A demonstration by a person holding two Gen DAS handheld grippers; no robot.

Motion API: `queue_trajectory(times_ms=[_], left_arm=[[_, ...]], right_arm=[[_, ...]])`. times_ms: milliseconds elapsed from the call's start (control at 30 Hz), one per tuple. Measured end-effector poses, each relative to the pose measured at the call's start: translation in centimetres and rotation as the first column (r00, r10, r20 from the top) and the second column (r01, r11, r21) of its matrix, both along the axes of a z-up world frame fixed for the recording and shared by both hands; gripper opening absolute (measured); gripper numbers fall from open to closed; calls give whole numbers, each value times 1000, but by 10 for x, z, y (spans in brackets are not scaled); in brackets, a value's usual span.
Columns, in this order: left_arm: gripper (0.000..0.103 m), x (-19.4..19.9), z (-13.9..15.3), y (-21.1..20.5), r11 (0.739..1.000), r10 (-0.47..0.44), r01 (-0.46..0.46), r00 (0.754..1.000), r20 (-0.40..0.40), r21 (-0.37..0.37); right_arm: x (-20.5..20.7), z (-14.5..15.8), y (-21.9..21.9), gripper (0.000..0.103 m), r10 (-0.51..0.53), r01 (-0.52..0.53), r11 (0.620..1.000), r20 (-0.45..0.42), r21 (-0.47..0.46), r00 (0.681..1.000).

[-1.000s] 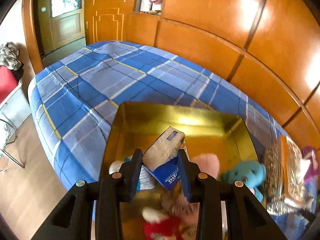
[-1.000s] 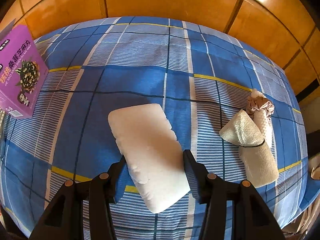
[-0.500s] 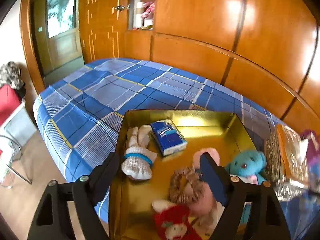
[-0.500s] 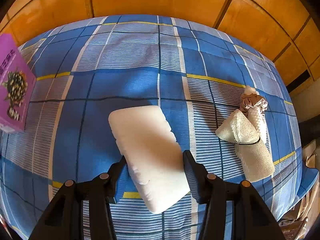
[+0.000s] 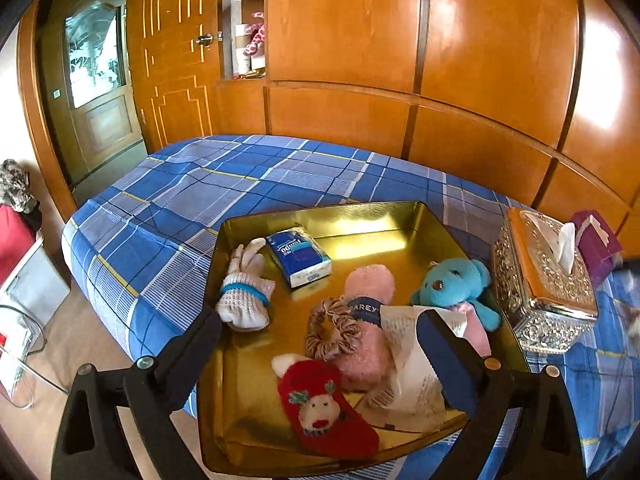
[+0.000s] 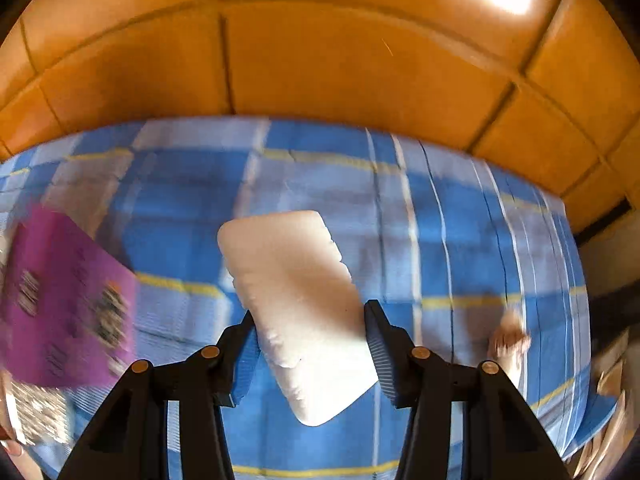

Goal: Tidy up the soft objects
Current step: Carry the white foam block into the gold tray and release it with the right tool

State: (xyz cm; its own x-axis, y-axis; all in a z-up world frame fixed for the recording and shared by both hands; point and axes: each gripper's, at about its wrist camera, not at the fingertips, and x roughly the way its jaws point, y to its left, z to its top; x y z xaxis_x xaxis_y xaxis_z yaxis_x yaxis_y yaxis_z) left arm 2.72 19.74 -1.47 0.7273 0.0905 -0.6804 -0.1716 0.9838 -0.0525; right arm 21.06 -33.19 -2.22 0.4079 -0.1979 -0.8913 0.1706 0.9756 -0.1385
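Observation:
A gold tray (image 5: pixel 400 220) lies on the blue plaid bed. In it are a blue tissue pack (image 5: pixel 298 256), a white sock bundle (image 5: pixel 244 296), a pink plush (image 5: pixel 370 292), a scrunchie (image 5: pixel 332 332), a red reindeer sock (image 5: pixel 320 404) and a teal bear (image 5: pixel 452 284). My left gripper (image 5: pixel 318 318) hovers over the tray's near part, its jaws opening wide with nothing between them. In the right wrist view my right gripper (image 6: pixel 309 314) is shut on a white foam pad (image 6: pixel 280 248), held up off the bed.
A silver tissue box (image 5: pixel 540 280) stands right of the tray, with a purple box (image 5: pixel 596 240) behind it. That purple box (image 6: pixel 60 300) is blurred at the left of the right wrist view. A beige sock roll (image 6: pixel 508 340) lies on the right. Wood panelling backs the bed (image 5: pixel 180 208).
My left gripper let go of the blue tissue pack, which now lies in the tray, and its jaws spread while it drew back. My right gripper lifted the white pad and swung towards the purple box.

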Motion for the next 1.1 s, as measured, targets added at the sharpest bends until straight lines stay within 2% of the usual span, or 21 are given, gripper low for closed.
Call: queue_trajectory(times_ms=[333,533,633,800,1000,1100], left_arm=[[100,-4,-4,-14,999,-45,45,999,-14,-1],[100,-6,-6,-18,998,-55,55,998,-23,0],[100,-6,-6,-20,998,-57,57,998,-27,5],[100,-7,-7,-20,998,-57,58,998,-31,7],[100,-8,-9,-18,998,-55,55,998,-34,5],[100,-9,-9,-13,999,-41,41,999,-31,8]], right_arm=[[43,65,81,49,179,-175,984,124,-37,976],[45,81,142,49,322,-321,946,183,-36,929],[38,85,173,49,394,-398,917,209,-28,895],[18,90,227,49,520,-531,847,239,-21,820],[-20,86,296,49,670,-686,728,234,-19,705],[-38,78,326,49,723,-741,672,214,6,657]])
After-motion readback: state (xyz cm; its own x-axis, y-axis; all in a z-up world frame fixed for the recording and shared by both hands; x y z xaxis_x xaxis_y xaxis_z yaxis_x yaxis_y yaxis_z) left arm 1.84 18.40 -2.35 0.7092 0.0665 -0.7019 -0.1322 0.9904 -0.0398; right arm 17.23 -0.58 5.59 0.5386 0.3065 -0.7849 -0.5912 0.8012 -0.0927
